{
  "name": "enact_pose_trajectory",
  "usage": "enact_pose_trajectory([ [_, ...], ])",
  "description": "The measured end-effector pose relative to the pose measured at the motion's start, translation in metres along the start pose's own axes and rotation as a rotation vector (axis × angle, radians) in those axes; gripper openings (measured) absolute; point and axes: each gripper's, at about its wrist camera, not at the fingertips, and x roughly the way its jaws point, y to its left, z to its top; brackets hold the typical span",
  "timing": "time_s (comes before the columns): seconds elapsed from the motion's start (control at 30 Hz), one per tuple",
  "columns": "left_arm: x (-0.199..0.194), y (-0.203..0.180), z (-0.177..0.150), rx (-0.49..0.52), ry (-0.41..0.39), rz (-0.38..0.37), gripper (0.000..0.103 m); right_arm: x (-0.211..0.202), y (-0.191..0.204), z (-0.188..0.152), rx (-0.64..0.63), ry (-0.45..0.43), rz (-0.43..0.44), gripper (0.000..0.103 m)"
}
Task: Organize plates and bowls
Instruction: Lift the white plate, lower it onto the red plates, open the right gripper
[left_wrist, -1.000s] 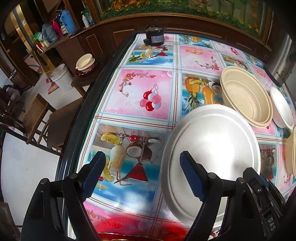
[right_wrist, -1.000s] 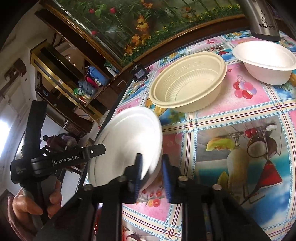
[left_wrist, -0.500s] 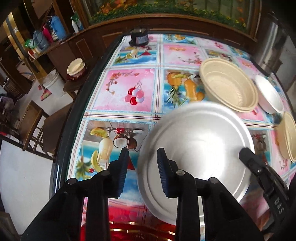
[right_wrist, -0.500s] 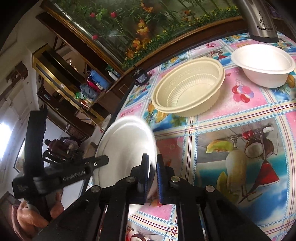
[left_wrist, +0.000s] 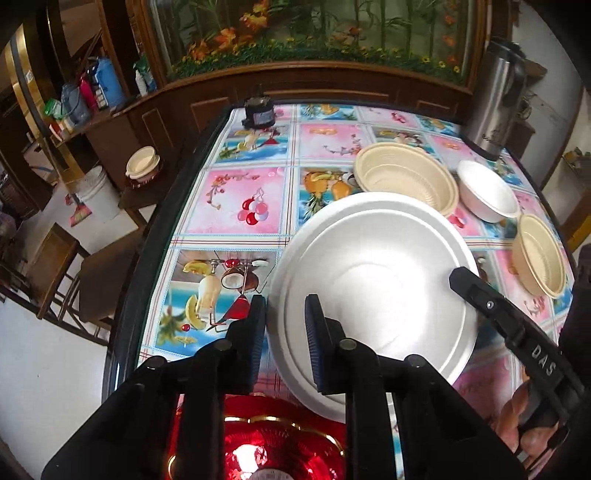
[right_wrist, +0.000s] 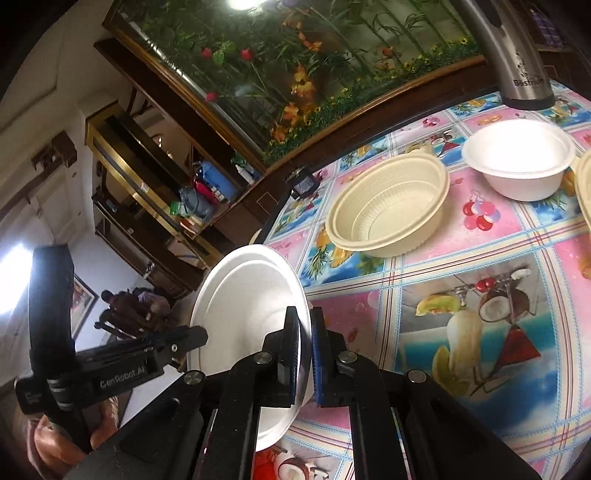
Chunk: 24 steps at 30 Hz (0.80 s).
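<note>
A white foam plate (left_wrist: 373, 280) is held tilted above the table by both grippers. My left gripper (left_wrist: 284, 343) is shut on its near-left rim. My right gripper (right_wrist: 304, 354) is shut on the rim of the same plate (right_wrist: 243, 295), and it shows in the left wrist view (left_wrist: 491, 306) at the plate's right edge. A large cream bowl (left_wrist: 404, 177) (right_wrist: 388, 203), a white foam bowl (left_wrist: 487, 190) (right_wrist: 517, 158) and a second cream bowl (left_wrist: 539, 254) stand on the table behind.
The table has a colourful fruit-print cloth (left_wrist: 236, 206). A steel thermos (left_wrist: 496, 110) (right_wrist: 517, 51) stands at the back right, a small dark device (left_wrist: 258, 114) at the back edge. A red dish (left_wrist: 255, 450) lies under my left gripper. Chairs (left_wrist: 92, 277) stand left of the table.
My left gripper has closed from wide open onto the plate's rim. My right gripper has tightened on the other rim. The plate has lifted and tilted.
</note>
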Motion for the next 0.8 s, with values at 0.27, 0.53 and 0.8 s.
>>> enact_pose_trajectory([
  [0.27,-0.057,0.010,-0.026,0.050,-0.116,0.031,0.019,-0.032,0.028,-0.015,-0.004,-0.007,0.097,0.006],
  [0.53,-0.091,0.052,-0.072,0.019,-0.133,0.085,0.019,-0.041,0.084,-0.050,-0.096,0.070,0.134,0.006],
  [0.8,-0.072,0.076,-0.124,-0.051,-0.034,0.062,0.019,-0.033,0.108,-0.100,-0.207,0.156,0.076,0.006],
])
